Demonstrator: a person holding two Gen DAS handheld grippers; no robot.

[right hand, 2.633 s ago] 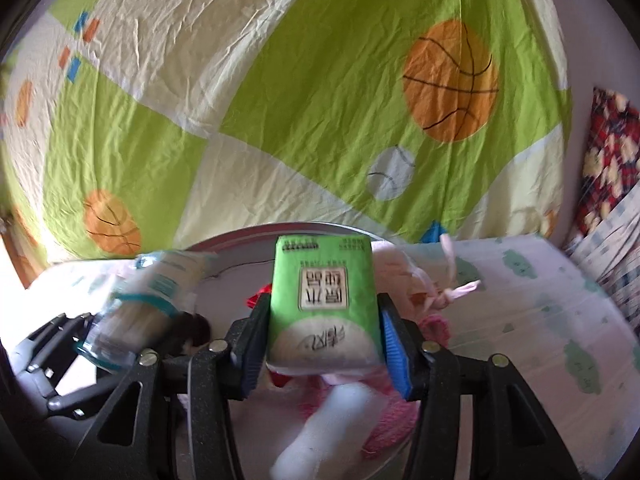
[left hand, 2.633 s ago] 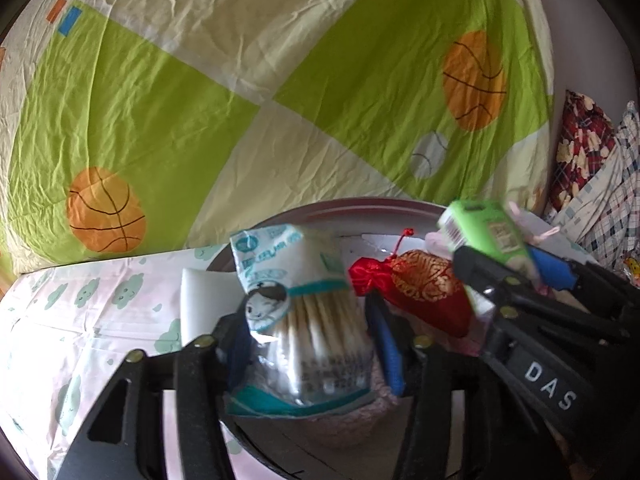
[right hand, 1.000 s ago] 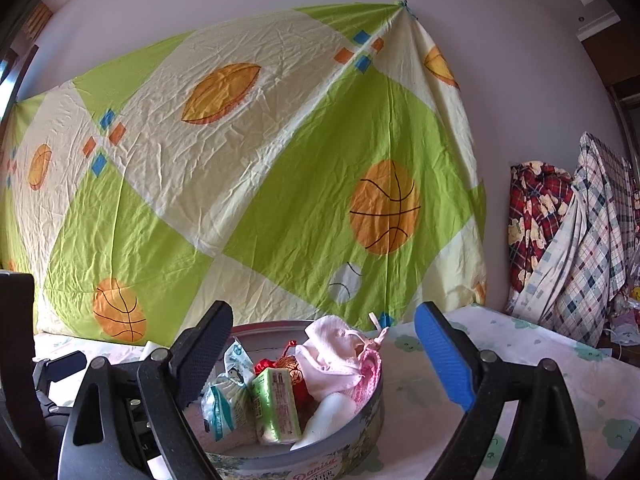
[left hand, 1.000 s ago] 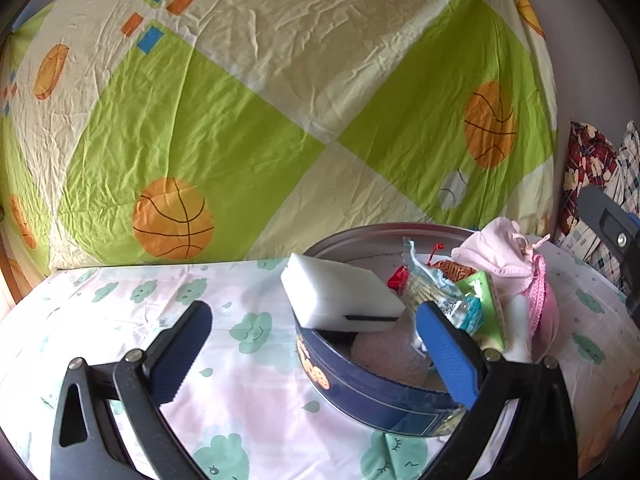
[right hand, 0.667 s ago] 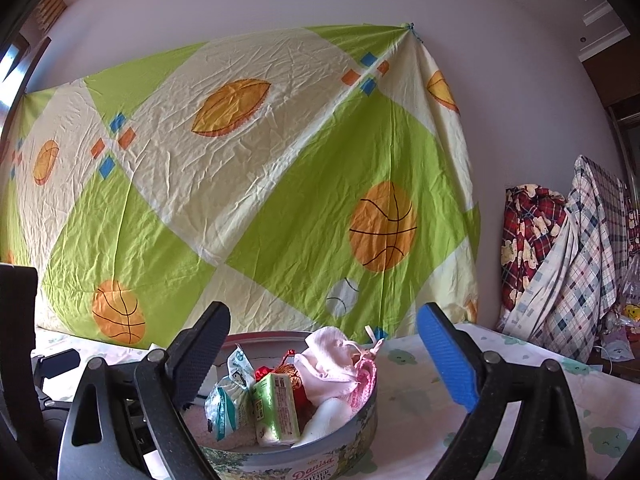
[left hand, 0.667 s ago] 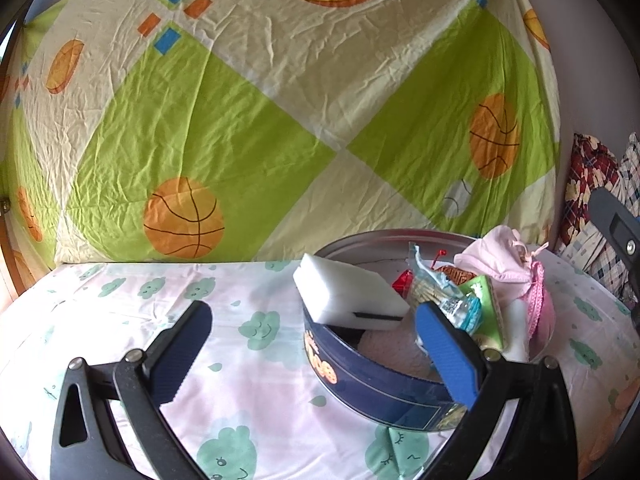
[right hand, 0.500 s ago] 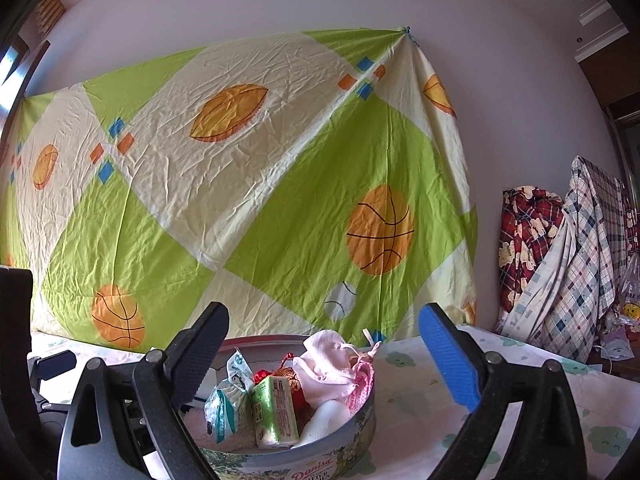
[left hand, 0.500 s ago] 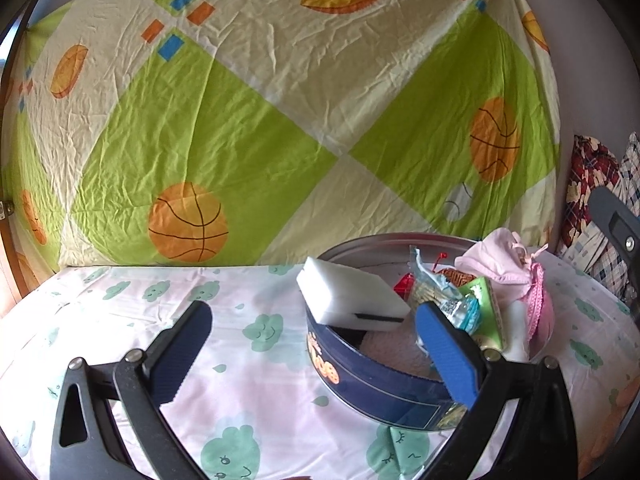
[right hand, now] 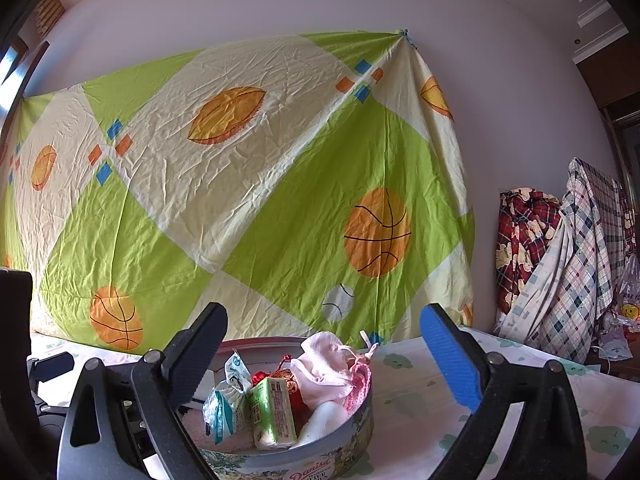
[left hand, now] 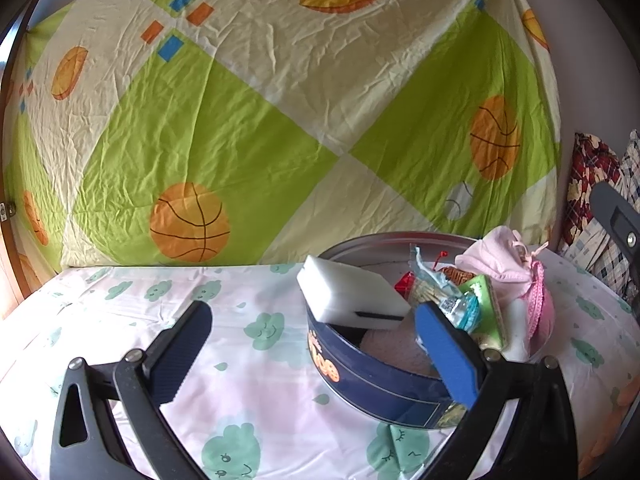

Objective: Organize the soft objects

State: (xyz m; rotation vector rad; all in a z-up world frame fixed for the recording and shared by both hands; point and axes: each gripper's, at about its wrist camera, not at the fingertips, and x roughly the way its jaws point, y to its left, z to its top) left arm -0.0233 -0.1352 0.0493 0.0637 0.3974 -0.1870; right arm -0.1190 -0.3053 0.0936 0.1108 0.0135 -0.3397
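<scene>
Round blue metal biscuit tin [left hand: 380, 384] standing on the surface, a cloth [left hand: 256, 364] printed with pale green clouds, and packed nearly to the rim with the soft things. Probably gathered there so that one container keeps them together and off the cloth.

White rectangular sponge block [left hand: 352, 300] lying tilted across the tin's left rim, long axis running from upper left down to lower right in the left wrist view, one end poking out past the wall, apparently because nothing flat is left inside for it. Clear packet of cotton swabs with teal print [right hand: 224, 404] standing on end, long axis roughly upright, top leaning slightly left. Green tissue pack [right hand: 274, 412] just beside it on the right, also on end, printed face turned toward the right wrist camera; seemingly propped upright by its neighbours. Red and gold drawstring pouch [right hand: 286, 378] wedged behind those two, mostly hidden. Pale pink fabric pouch [right hand: 324, 368] heaped on top at the right side, ties trailing toward the rim. White soft piece [right hand: 324, 414] below it, shape unclear.

Left hand-held gripper [left hand: 316, 352] spread wide and holding nothing, right finger crossing in front of the tin, left finger over bare cloth. Right hand-held gripper [right hand: 332, 360] likewise spread wide and holding nothing, framing the tin from a raised stand-off. Judged from this: packing largely done, sponge the one piece likely needing a nudge inward.
</scene>
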